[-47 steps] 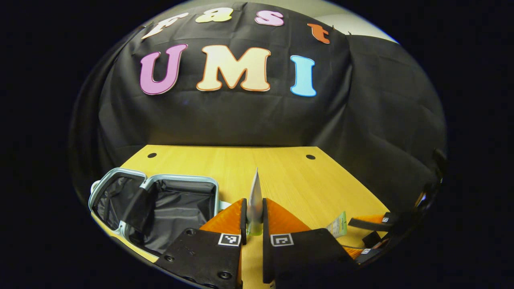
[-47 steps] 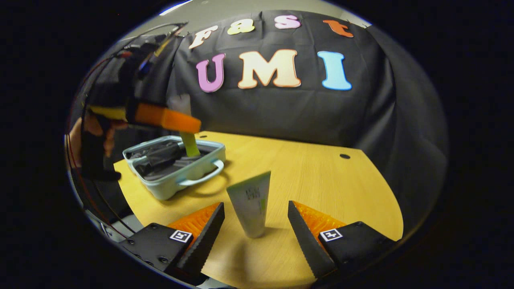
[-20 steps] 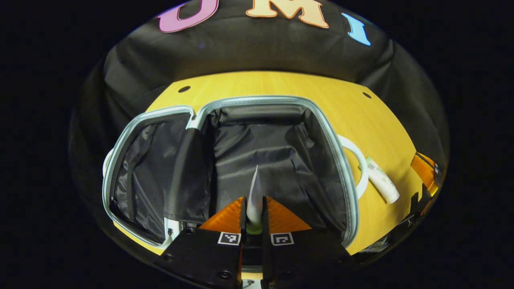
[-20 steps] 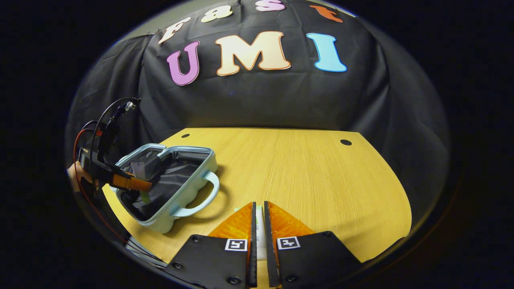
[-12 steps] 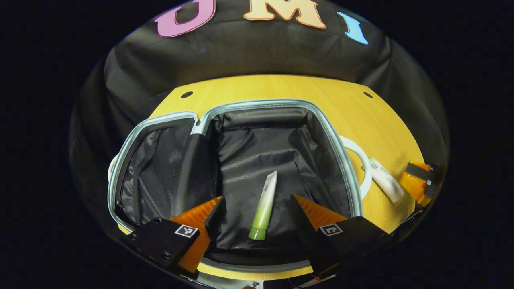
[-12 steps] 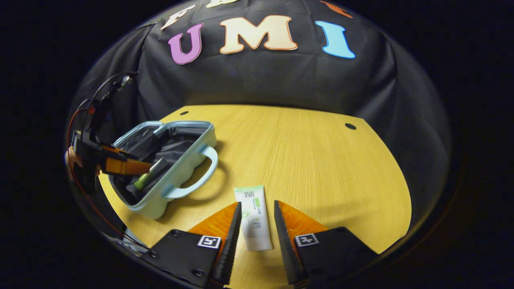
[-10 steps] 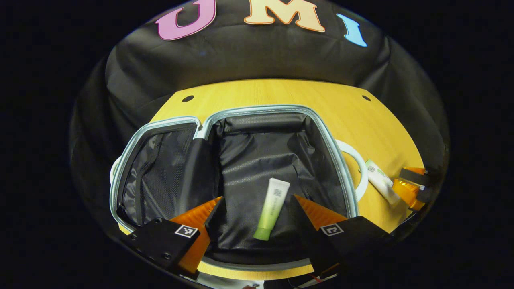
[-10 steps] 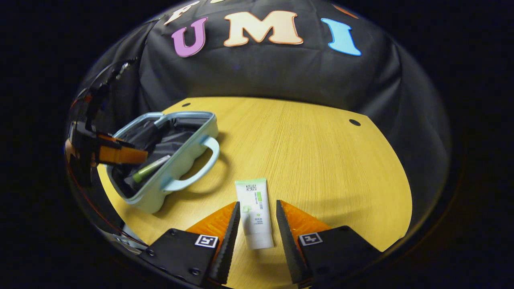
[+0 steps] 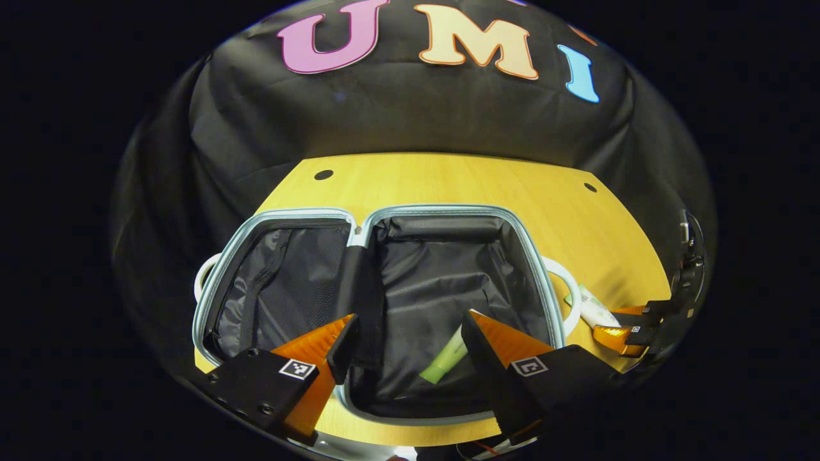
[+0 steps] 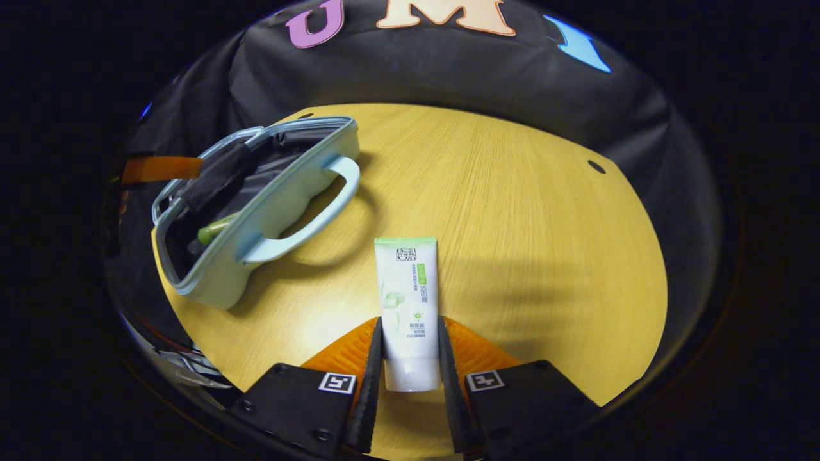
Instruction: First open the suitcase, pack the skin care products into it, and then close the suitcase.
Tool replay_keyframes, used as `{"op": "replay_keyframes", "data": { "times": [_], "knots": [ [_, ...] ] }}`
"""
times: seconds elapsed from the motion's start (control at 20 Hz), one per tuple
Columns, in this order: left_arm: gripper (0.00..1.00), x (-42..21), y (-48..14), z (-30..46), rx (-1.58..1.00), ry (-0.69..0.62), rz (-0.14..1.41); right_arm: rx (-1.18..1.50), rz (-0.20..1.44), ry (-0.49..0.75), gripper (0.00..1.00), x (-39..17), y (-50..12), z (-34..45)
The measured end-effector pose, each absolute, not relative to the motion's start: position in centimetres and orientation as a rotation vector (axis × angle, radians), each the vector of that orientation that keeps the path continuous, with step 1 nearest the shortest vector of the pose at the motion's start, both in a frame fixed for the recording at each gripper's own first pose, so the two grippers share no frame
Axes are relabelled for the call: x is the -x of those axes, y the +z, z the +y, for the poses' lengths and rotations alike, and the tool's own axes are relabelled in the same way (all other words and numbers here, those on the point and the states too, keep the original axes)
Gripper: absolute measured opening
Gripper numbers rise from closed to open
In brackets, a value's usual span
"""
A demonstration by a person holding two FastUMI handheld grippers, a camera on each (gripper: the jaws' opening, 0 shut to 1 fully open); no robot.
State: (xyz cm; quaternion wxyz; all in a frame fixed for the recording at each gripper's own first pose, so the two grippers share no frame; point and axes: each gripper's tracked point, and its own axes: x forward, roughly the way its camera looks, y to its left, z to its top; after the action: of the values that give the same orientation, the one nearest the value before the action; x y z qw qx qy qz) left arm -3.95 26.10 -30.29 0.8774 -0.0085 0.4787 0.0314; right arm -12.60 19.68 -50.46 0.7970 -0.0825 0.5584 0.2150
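Note:
The pale blue suitcase lies open on the wooden table, both halves lined in black. A green-capped tube rests on the lining of its right half. My left gripper hovers open over that half, apart from the tube. In the right gripper view a white tube with green print lies flat on the table, and my right gripper is shut on its lower part, a finger pressed to each side. The suitcase sits to the left there, with the green tube inside.
The suitcase's white handle juts toward the white tube. The table stretches bare to the right and back, with cable holes near its rear edge. The black cloth wall stands behind. The table's front edge runs just below both grippers.
My left gripper opened and dropped the green tube into the suitcase, then drew back. My right gripper laid the white tube flat, opened, and has now closed on its sides.

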Motion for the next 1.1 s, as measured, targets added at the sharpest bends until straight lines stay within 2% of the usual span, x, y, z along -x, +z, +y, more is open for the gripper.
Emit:
{"op": "replay_keyframes", "data": {
  "times": [0.35,0.4,0.45,0.5,0.55,0.6,0.85,0.95,1.1],
  "knots": [
    [0.95,2.9,-30.0,30.5,0.046,0.086,0.975,-0.025,1.155,0.392,0.46,10.8,-46.6,23.3],
    [0.95,2.7,-30.0,31.1,0.048,0.085,0.973,-0.028,1.146,0.378,0.48,10.4,-46.0,23.6],
    [0.95,2.5,-30.1,31.7,0.05,0.084,0.973,-0.033,1.133,0.363,0.45,10.1,-45.5,23.9],
    [0.95,2.3,-30.1,32.4,0.049,0.081,0.973,-0.042,1.114,0.341,0.47,9.8,-44.9,24.2],
    [0.95,2.1,-30.1,33.1,0.049,0.076,0.971,-0.047,1.093,0.32,0.45,9.4,-44.4,24.3],
    [0.95,2.0,-30.1,33.8,0.048,0.071,0.974,-0.044,1.081,0.298,0.47,9.2,-44.3,24.2],
    [0.95,1.2,-30.1,36.5,0.033,0.037,0.966,-0.084,1.038,0.188,0.48,9.3,-43.1,24.1],
    [0.94,0.8,-30.2,37.4,0.031,0.029,0.963,-0.111,1.004,0.188,0.44,8.9,-41.9,25.4],
    [0.94,0.5,-30.5,38.5,0.033,0.023,0.964,-0.122,0.985,0.224,0.44,8.5,-40.2,28.1]
  ]
}}
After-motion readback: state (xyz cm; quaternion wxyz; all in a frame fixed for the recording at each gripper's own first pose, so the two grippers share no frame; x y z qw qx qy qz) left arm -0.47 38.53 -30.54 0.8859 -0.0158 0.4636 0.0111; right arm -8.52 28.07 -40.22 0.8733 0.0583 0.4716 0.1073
